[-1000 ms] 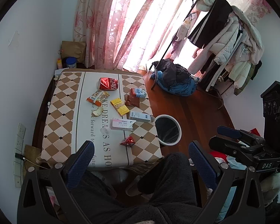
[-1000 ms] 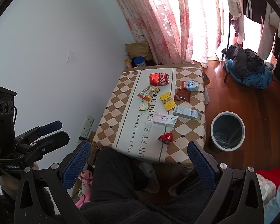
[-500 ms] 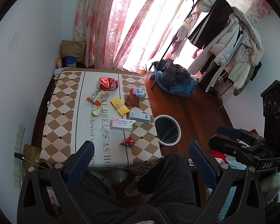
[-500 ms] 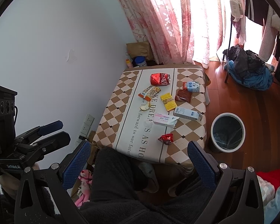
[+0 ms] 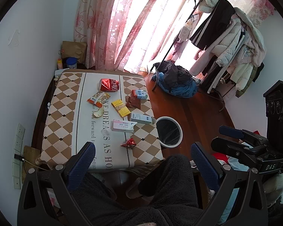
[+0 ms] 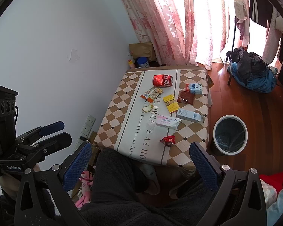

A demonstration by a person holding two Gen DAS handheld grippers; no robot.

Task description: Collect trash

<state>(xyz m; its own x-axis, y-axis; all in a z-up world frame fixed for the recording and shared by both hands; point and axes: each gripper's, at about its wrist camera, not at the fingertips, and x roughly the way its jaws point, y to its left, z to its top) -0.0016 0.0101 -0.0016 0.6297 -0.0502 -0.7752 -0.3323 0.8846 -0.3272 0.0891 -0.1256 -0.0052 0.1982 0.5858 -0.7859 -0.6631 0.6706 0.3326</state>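
1. i hold my left gripper (image 5: pixel 143 160) high above my lap, its two blue-padded fingers spread wide with nothing between them.
2. my right gripper (image 6: pixel 141 160) is raised the same way, released and empty, jaws wide apart.
3. below both sits a low table (image 5: pixel 58 124) covered in a brown-and-cream checked cloth with a white lettered strip.
4. trash is scattered on the table: a crushed red can (image 5: pixel 109 85) at the far end, a snack wrapper (image 5: pixel 98 99) and a pale food scrap (image 5: pixel 98 112) nearer the wall side.
5. toward the middle lie a yellow packet (image 5: pixel 121 108), a brown wrapper (image 5: pixel 133 102) and a small blue-and-white carton (image 5: pixel 140 94).
6. closer to me lie a pale blue box (image 5: pixel 141 118), a pink-and-white box (image 5: pixel 122 126) and a crumpled red wrapper (image 5: pixel 128 143), well apart from both grippers.
7. a round white bin (image 6: pixel 230 134) with a dark liner stands on the wooden floor just beside the table's right edge.
8. my dark fleece-clad legs (image 5: pixel 160 188) fill the foreground.
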